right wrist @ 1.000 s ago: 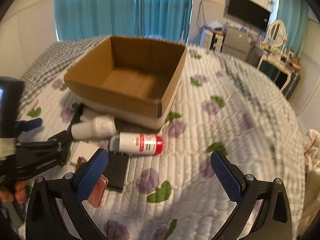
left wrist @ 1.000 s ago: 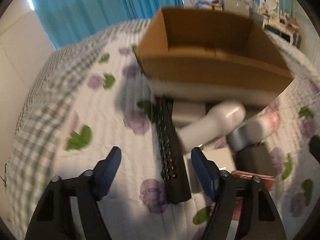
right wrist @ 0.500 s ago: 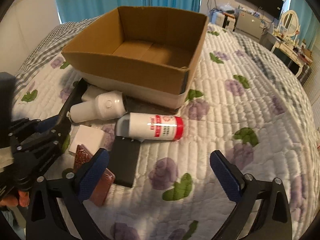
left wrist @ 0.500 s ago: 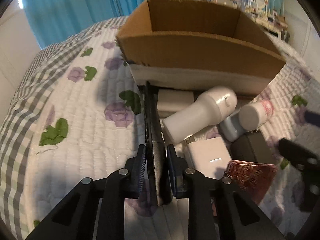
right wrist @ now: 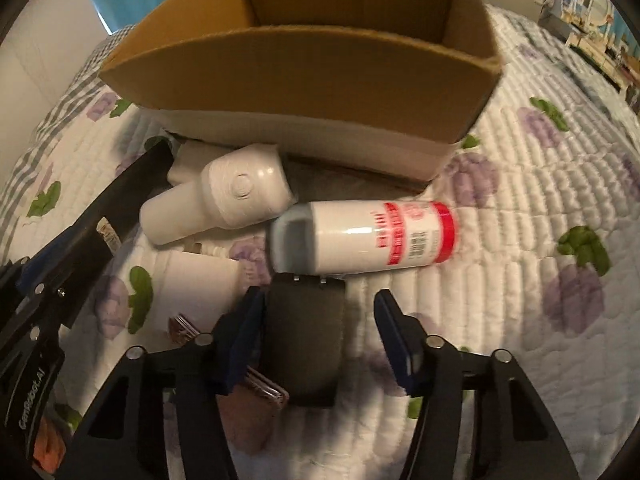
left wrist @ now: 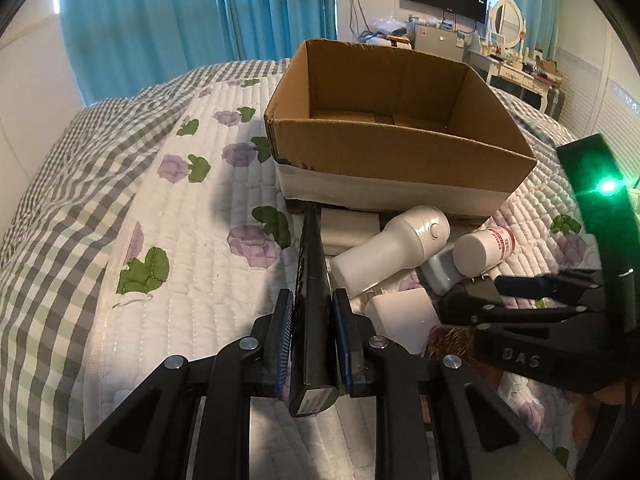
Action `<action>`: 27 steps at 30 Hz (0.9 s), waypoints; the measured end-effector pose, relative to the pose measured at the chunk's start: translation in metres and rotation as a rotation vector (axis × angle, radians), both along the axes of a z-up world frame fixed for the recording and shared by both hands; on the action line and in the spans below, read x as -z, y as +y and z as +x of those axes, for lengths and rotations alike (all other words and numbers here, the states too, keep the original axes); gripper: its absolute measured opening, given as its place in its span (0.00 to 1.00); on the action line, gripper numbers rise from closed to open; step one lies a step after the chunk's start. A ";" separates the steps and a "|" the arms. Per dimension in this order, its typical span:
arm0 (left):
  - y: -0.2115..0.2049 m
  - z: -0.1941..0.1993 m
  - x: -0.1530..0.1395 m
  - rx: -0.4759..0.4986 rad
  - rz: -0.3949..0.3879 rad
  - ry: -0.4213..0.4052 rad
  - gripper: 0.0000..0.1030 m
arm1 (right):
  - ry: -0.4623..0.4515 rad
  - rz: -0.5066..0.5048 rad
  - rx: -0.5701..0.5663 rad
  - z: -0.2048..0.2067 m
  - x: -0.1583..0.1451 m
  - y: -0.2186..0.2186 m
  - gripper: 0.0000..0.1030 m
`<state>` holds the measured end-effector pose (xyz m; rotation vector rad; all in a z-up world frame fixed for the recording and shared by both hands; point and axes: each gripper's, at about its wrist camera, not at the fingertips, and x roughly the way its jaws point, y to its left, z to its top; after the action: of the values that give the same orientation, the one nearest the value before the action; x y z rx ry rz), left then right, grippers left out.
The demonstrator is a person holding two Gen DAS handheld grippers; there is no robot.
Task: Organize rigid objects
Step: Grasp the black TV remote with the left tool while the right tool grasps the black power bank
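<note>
A: Left hand-held gripper (left wrist: 311, 336)?
B: Pinching the black remote (left wrist: 310, 280) edge-up, long axis running straight toward the cardboard box (left wrist: 396, 168), far tip just short of its near wall. Open quilt on the bed (left wrist: 180, 260) to the left.
A: Right hand-held gripper (right wrist: 320, 334)?
B: Spread around the black adapter (right wrist: 306, 344), prongs toward the red-labelled bottle (right wrist: 368, 240); left pad seemingly touching, though blurred. Bottle lying crosswise, white bottle (right wrist: 224, 208) beside it, both near the box front.
</note>
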<state>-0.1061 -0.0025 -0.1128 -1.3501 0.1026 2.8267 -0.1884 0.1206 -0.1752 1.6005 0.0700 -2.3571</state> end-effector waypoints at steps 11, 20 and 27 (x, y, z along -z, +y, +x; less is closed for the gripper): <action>0.001 0.014 -0.020 0.003 -0.001 0.035 0.19 | 0.046 -0.033 -0.005 0.017 -0.006 0.002 0.37; 0.013 0.031 -0.055 0.027 0.009 0.086 0.19 | 0.193 -0.075 -0.009 0.041 -0.083 0.016 0.37; 0.016 0.019 -0.102 0.036 0.024 0.165 0.19 | 0.311 -0.107 -0.021 0.040 -0.149 0.026 0.37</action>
<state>-0.0873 0.0139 -0.0110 -1.0980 0.0928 2.8948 -0.1488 0.1468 -0.0264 1.1700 0.0241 -2.5260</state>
